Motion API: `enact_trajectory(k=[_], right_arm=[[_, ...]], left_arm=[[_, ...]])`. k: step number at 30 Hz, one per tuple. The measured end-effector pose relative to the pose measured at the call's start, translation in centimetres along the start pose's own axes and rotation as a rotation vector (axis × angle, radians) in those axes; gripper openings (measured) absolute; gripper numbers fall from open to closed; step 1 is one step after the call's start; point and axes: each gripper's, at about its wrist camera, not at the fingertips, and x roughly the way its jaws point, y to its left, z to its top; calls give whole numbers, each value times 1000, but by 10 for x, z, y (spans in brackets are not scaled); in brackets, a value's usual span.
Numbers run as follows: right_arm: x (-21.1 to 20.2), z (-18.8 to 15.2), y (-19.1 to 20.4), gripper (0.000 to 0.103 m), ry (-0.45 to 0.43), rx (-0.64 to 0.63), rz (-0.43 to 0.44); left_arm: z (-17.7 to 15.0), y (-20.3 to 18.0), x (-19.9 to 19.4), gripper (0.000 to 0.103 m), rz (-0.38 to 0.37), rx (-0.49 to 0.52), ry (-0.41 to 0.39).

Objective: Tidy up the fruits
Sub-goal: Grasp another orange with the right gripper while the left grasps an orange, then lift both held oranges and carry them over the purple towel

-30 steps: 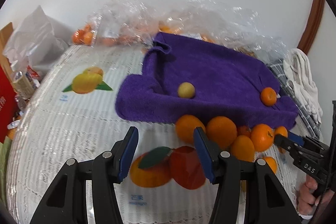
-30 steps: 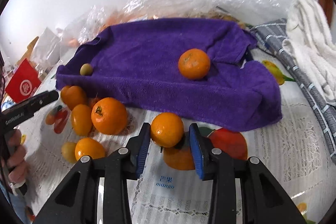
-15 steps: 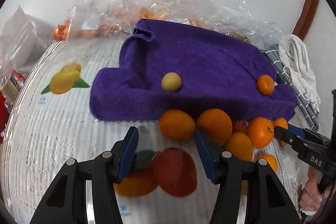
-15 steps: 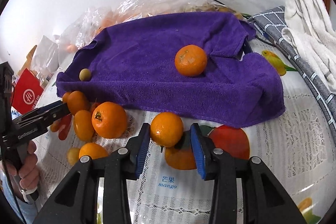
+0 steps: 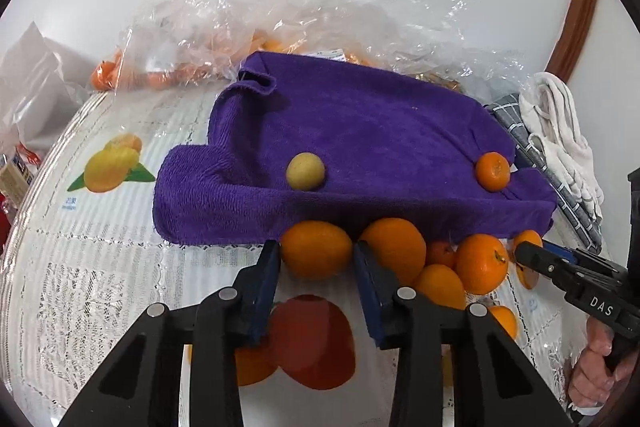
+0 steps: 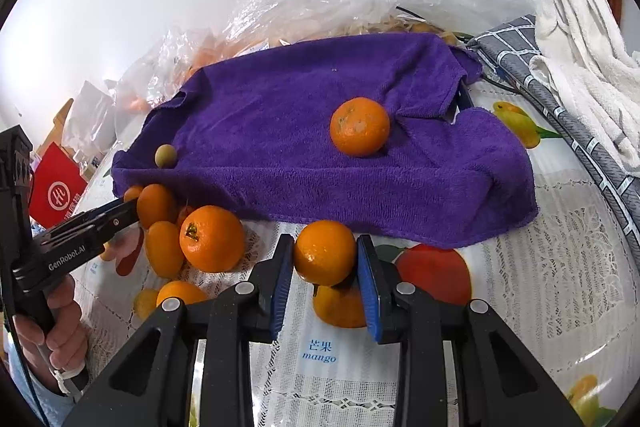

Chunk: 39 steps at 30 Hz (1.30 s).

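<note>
Both pairs of jaws have narrowed since the earlier frames, and our left gripper [image 5: 316, 259] has crept up on its fruit, which sat ahead of the fingertips a second ago and now lies between them. That fruit is an oval orange [image 5: 316, 255] at the near edge of the purple towel [image 5: 360, 131]; the blue pads are closing on it and look to be touching both flanks. Our right gripper [image 6: 325, 259] is closing too, its pads pressed against a round orange [image 6: 325, 253] that sits on the tablecloth [image 6: 560, 267] just in front of the towel.

Beside the left gripper's catch lies the rest of the pile [image 5: 440, 263], several oranges bunched together against the towel's front hem. On the towel itself we have only two pieces so far: a small yellow-green fruit [image 5: 305, 171] near its left side and a small orange [image 5: 493, 171] near its right, well apart.

We judge the sorting barely begun. Two fruits are placed, two are being gripped, and the heap on the cloth is still waiting. Behind the towel, crumpled clear plastic bags [image 5: 280, 23] hold more orange fruit, and a white cloth [image 6: 580, 59] lies off to the right.
</note>
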Motion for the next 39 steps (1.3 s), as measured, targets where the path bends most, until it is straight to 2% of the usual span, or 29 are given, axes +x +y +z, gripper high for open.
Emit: enact_trajectory(k=[6, 11, 14, 22, 32, 39], right_arm=[[7, 0, 0, 32, 29, 3, 2], [8, -1, 3, 31, 16, -24, -9], [5, -1, 0, 31, 6, -16, 13], [-16, 1, -3, 31, -79, -4, 57], [-32, 3, -2, 31, -152, -32, 19], [-43, 3, -6, 31, -212, -25, 27]], left_arm=[[-1, -4, -13, 36, 19, -11, -74], [-1, -3, -18, 36, 17, -27, -99], [0, -3, -22, 36, 22, -31, -121], [2, 1, -33, 36, 8, -59, -177], [3, 3, -39, 36, 4, -65, -212], [2, -2, -46, 36, -11, -44, -246]])
